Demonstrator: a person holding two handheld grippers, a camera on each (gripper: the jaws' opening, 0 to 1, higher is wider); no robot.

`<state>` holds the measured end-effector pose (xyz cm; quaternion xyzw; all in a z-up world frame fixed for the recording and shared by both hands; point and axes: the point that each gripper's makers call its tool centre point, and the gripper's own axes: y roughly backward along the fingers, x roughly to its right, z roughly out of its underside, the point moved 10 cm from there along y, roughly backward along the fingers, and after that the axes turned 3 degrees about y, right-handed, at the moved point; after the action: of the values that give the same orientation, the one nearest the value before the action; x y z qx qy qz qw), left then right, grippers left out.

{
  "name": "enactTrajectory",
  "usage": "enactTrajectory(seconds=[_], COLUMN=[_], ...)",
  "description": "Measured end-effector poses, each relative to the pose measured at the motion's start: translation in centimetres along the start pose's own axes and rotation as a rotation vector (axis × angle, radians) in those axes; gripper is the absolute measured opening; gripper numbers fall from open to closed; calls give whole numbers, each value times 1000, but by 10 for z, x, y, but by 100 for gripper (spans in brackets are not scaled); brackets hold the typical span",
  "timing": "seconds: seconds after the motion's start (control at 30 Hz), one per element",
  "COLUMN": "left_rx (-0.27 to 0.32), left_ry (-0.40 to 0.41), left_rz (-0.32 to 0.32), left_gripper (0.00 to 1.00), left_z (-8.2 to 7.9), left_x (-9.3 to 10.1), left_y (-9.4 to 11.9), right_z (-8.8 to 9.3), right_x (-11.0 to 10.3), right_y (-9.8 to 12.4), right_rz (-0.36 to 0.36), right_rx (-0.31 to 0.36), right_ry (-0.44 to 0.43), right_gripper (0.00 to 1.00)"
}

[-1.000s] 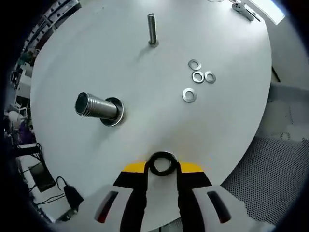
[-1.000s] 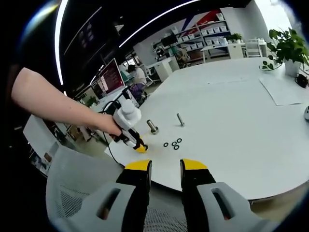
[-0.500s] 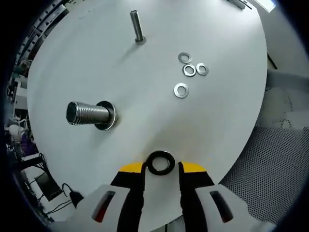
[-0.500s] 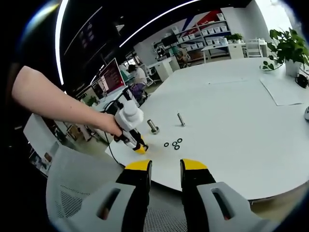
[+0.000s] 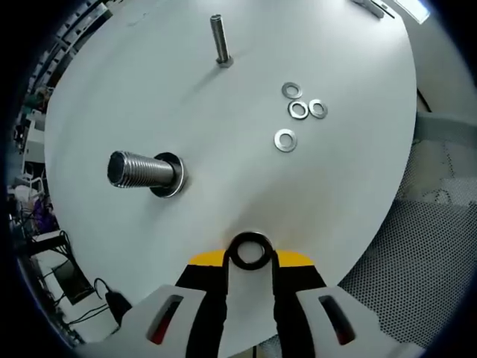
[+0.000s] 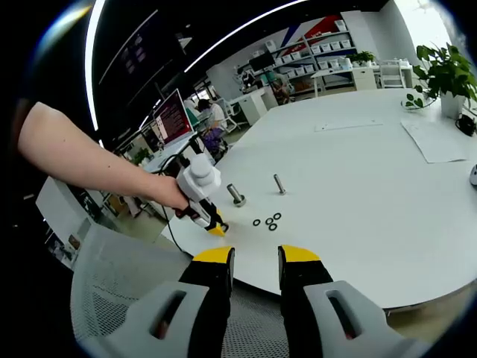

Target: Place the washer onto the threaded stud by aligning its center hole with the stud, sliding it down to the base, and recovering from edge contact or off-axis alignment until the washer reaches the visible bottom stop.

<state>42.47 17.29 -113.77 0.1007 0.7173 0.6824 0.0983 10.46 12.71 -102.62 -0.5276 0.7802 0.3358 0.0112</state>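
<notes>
Altogether five washers [image 5: 285,139] (one gripped), two studs [image 5: 141,171]

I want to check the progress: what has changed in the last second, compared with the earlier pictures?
Very little. The left gripper keeps the dark washer between its jaws and only shifts slightly above the table edge; in the right gripper view it edges a bit toward the thick threaded stud. Nothing was released. The four loose washers, the thin stud and the right gripper stay as before.

table [image 5: 149,97] — threaded stud [image 5: 141,170] left | four washers [image 5: 299,110] right | thin stud [image 5: 220,40], probably bare, behind
</notes>
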Motion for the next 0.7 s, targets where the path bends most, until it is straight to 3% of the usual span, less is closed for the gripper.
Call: enactTrajectory(seconds=[0.17,0.4,0.47,0.57,0.7], left_rx=[40,68,87,122,157], left_ry=[-11,64,71,79,27], left_rz=[13,50,28,26,-13], left_gripper=[19,19,19,19,19], left_z=[8,15,12,8,2], left_x=[-2,-13,-11,-25,-41], left_y=[-1,1,10,17,39], right_z=[-1,-1,-2,0,-2], right_x=[0,0,0,1,0], right_y=[2,3,3,2,3], right_rz=[8,16,15,16,18], right_rx=[11,14,13,15,17], right_ry=[-5,-9,-7,-8,-12], right_gripper=[27,27,27,26,26])
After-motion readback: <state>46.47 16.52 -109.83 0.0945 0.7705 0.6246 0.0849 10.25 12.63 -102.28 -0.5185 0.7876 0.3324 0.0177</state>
